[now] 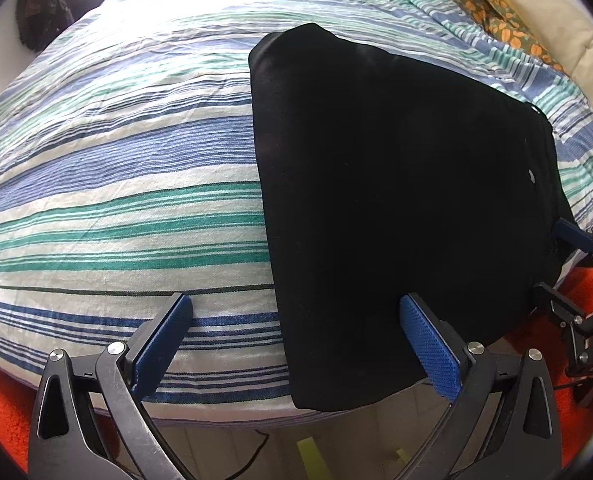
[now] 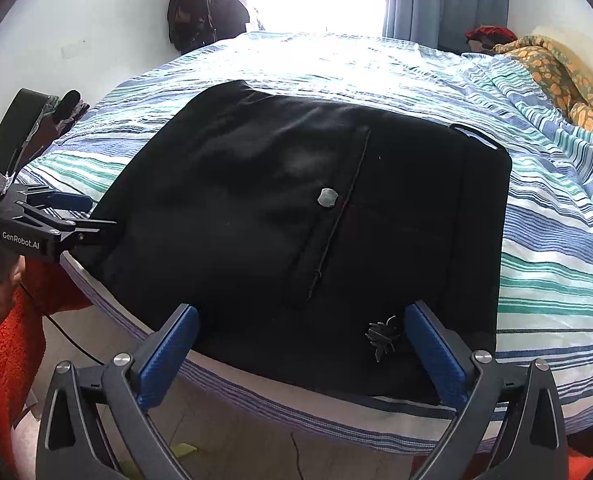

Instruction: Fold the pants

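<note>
Pants [image 2: 296,220], black and folded into a flat rectangle, lie on a striped bedspread [image 1: 116,184] at the near edge of the bed, with a grey button [image 2: 327,198] showing beside a pocket seam. The left gripper [image 1: 296,344] hangs wide open at the pants' left edge, holding nothing, one blue pad over the stripes and the other over the cloth. The right gripper [image 2: 304,356] is equally wide open and empty, its pads just above the pants' near edge.
</note>
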Motion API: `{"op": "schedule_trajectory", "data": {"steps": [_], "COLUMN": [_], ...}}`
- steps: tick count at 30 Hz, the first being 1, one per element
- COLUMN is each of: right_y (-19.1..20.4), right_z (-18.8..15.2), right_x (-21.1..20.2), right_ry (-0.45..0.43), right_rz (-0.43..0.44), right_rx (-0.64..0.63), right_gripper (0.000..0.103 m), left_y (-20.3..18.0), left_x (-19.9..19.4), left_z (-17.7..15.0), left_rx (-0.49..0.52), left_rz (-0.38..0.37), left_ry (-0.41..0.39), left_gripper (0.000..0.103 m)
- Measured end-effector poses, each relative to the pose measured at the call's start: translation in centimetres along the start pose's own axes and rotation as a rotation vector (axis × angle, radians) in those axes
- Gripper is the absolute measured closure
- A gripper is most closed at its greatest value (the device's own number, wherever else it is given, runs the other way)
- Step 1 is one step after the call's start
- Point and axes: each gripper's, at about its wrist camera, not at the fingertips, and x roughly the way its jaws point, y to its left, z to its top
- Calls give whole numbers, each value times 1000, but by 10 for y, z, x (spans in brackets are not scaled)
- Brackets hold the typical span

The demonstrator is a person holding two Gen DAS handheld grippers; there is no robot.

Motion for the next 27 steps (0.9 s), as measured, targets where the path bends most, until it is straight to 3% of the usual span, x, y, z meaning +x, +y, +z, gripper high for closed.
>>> {"op": "schedule_trajectory", "data": {"steps": [14,16,19,22,25,27], "right_y": [6,2,-38,-104,-167,-190], "right_z": [-8,-4,-2,-19,-46,-54], "right_x": [-2,-15,-59,-87,-77,-62], "right_ry": [-18,-55,-235,-344,-289,-258], "right_rz": [-26,-14,109,114,188,372], "right_rx": [-59,-32,183,492,787,897], "right_gripper": [0,1,1,1,2,11], "left_y": [-2,-2,3,12,23,28], "left_x": [3,2,-3,-11,-18,-17], "left_z": [-3,-1,2,6,15,20], "left_rx": [16,12,8,3,-29,-58], "left_rz": [-1,-5,-23,-53,-157,-240], "left_ry": [-2,0,-2,-31,-39,-20], "left_gripper": [0,0,0,2,2,2]}}
